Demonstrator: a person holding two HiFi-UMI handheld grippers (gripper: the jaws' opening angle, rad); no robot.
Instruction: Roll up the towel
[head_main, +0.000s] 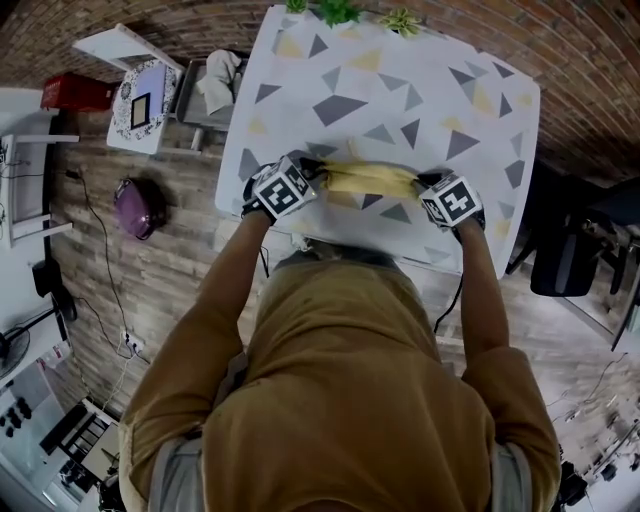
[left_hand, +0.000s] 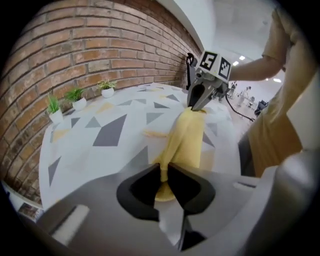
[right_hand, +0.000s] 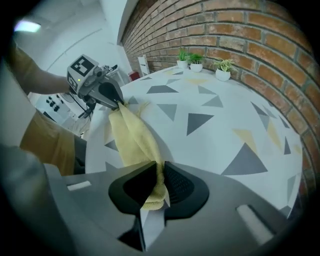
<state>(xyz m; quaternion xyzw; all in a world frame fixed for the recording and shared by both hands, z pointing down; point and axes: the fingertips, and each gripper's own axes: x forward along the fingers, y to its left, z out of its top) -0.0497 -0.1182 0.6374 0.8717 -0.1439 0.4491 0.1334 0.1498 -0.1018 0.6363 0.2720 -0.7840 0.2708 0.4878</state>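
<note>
A red brick wall (left_hand: 100, 45) runs behind a white desk (head_main: 400, 60) patterned with grey and yellow triangles. Three small potted plants (left_hand: 75, 97) stand along the desk's far edge, beside the wall. The floor (head_main: 170, 280) is wood planks, with a black chair (head_main: 560, 262) at the right; ceiling lights (left_hand: 242, 58) glow white

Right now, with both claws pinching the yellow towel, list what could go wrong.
1. The left claw and right claw each pinch only a thin fold at one end of the towel; a pull could slip it free.
2. The towel is bunched into a narrow strip, not flat, so the roll may come out loose or lopsided.
3. It is held over the near part of the table, so a dropped end might slide off the edge.
</note>
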